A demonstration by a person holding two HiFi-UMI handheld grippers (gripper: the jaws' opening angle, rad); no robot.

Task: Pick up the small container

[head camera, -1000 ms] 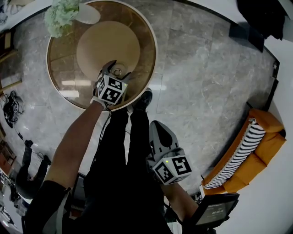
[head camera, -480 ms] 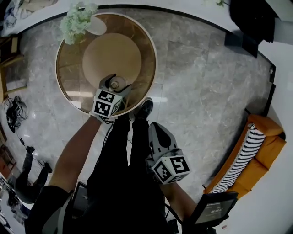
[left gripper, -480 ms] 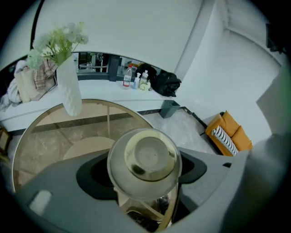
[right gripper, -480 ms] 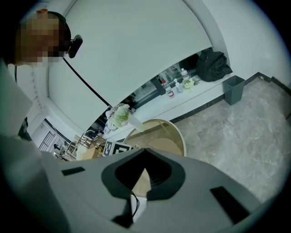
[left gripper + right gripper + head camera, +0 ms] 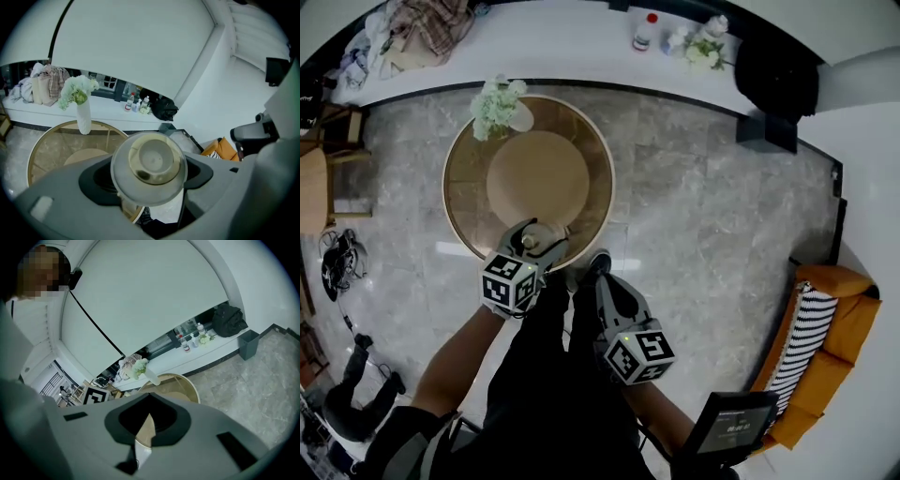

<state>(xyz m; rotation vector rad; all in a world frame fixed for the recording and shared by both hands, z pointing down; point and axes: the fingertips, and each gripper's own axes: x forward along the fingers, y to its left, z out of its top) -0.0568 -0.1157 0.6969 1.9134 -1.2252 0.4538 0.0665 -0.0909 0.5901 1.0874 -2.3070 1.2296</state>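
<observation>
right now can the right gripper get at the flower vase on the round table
Probably not from here. The right gripper hangs shut by the person's legs, short of the round table, and the flower vase stands at its far rim. Nothing blocks it; it looks too far.

Bright even indoor light; strong fisheye warp; dark vignetted corners.

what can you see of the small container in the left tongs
The small container is round and looks like clear glass or plastic, with a yellowish inner ring and a pale centre. The left gripper view shows it end-on. It sits clamped between the jaws of the left tongs, one jaw at each side. In the head view it is by the near rim of the round table.
</observation>
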